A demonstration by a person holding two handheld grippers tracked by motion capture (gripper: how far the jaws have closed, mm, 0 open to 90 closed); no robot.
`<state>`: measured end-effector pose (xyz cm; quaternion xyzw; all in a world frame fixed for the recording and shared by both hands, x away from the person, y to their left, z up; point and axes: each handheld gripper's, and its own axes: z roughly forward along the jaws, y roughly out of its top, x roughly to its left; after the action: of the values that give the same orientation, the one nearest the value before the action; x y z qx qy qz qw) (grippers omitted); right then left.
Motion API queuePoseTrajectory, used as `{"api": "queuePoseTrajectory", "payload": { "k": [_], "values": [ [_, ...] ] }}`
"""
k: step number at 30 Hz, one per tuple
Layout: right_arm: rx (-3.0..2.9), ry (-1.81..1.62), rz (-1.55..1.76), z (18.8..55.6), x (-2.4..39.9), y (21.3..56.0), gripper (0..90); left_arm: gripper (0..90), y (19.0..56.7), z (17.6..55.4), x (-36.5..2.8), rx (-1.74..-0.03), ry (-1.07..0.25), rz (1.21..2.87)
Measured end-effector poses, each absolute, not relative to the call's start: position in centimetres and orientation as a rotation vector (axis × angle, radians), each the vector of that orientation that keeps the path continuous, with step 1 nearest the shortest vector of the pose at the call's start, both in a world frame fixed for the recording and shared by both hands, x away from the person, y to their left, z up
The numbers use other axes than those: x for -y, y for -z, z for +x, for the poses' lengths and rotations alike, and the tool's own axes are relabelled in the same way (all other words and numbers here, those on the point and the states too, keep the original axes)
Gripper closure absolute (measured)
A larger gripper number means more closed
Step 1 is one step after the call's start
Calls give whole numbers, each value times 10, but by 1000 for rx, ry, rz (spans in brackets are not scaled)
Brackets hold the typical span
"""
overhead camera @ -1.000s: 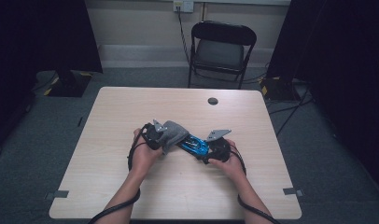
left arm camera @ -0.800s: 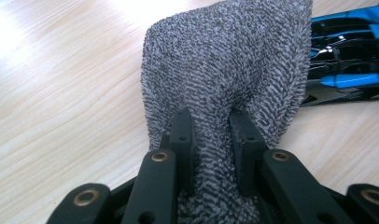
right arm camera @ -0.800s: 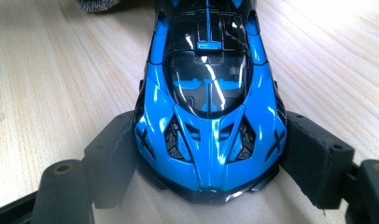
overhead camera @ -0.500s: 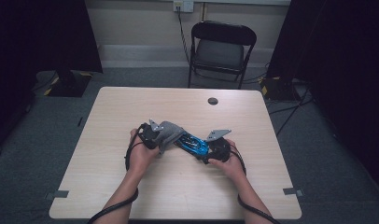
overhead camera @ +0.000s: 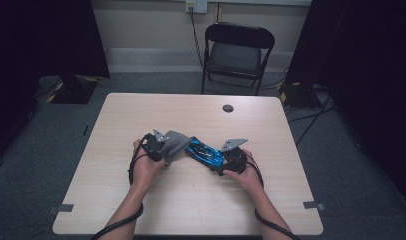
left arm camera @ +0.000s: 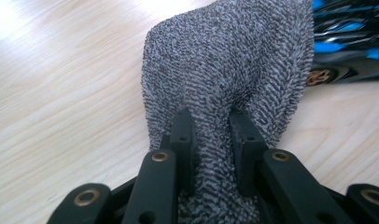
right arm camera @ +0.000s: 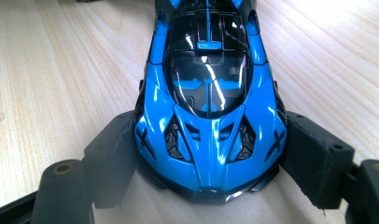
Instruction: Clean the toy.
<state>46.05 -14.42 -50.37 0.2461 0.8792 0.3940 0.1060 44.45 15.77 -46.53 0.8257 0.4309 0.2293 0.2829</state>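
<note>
pale wood table (overhead camera: 141, 210) fills the middle of the high view, with a black folding chair (overhead camera: 237, 50) behind it at the top centre and dark curtains to either side. a small black disc (overhead camera: 228, 108) sits on the table toward its far edge, well apart from the hands. near the centre of the frame the left gripper (overhead camera: 167, 154) is clenched on a grey cloth (overhead camera: 177, 142); in the left gripper view the jaws pinch a fold of the cloth (left arm camera: 234, 60), which rises up the frame. just right of it the blue toy car (overhead camera: 205, 152) lies on the table, touching the cloth. the right gripper (overhead camera: 220, 165) grasps the car, its jaws pressed against both sides of the car's end (right arm camera: 208, 140) at the lower centre of the right gripper view.
</note>
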Motion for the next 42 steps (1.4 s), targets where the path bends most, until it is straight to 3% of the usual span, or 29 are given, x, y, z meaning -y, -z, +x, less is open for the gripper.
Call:
{"api": "queuePoseTrajectory", "payload": {
  "k": [15,23,31,42],
  "values": [
    [-2589,-1159,734,460,144,504,238,744,464,434,-187,-1194,-635,2196],
    [-2575,-1151,762,459,142,503,225,743,464,423,-187,-1154,-625,2201],
    [-2558,-1158,816,458,149,500,147,741,463,413,-192,-1130,-623,2180],
    [-2572,-1183,758,455,139,480,150,741,463,409,-189,-1108,-603,2173]
  ]
}}
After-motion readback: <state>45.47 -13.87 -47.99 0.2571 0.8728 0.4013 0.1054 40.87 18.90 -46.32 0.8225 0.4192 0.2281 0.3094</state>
